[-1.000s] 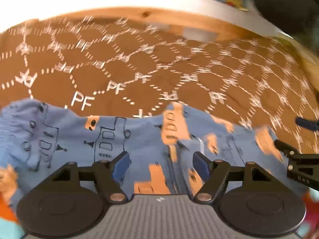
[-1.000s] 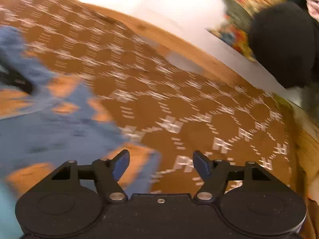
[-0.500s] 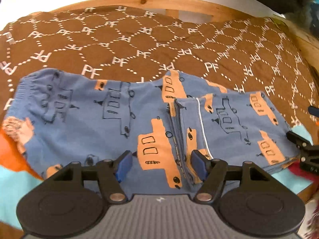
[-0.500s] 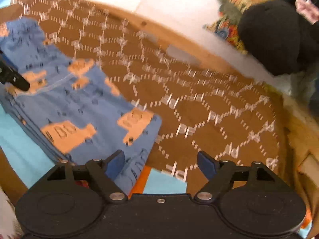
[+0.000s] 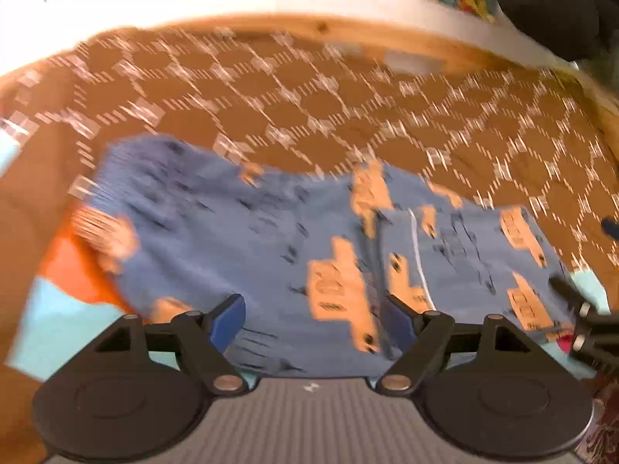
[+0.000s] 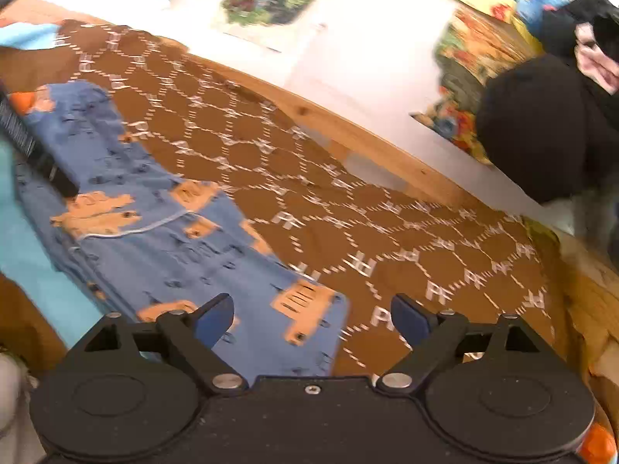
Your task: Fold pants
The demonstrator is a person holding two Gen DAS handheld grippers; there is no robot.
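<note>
Blue pants [image 5: 294, 239] with orange truck prints lie folded along the near side of a brown patterned blanket [image 5: 309, 116]. Their leg end is doubled over on the right half, with the waistband at the left. My left gripper [image 5: 315, 323] is open and empty above the pants' near edge. My right gripper [image 6: 311, 317] is open and empty above the folded right end of the pants [image 6: 185, 239]. Part of my right gripper shows at the right edge of the left wrist view [image 5: 588, 324]. The left wrist view is motion-blurred.
A wooden bed frame [image 6: 348, 131] borders the blanket's far side, with a white wall behind. A black bundle [image 6: 541, 127] and colourful fabric [image 6: 464, 77] sit at the far right. Turquoise and orange cloth [image 5: 65, 294] lies under the pants at the near left.
Both grippers have pulled back and up from the pants, so more of the bed shows. The pants lie folded as half a second ago.
</note>
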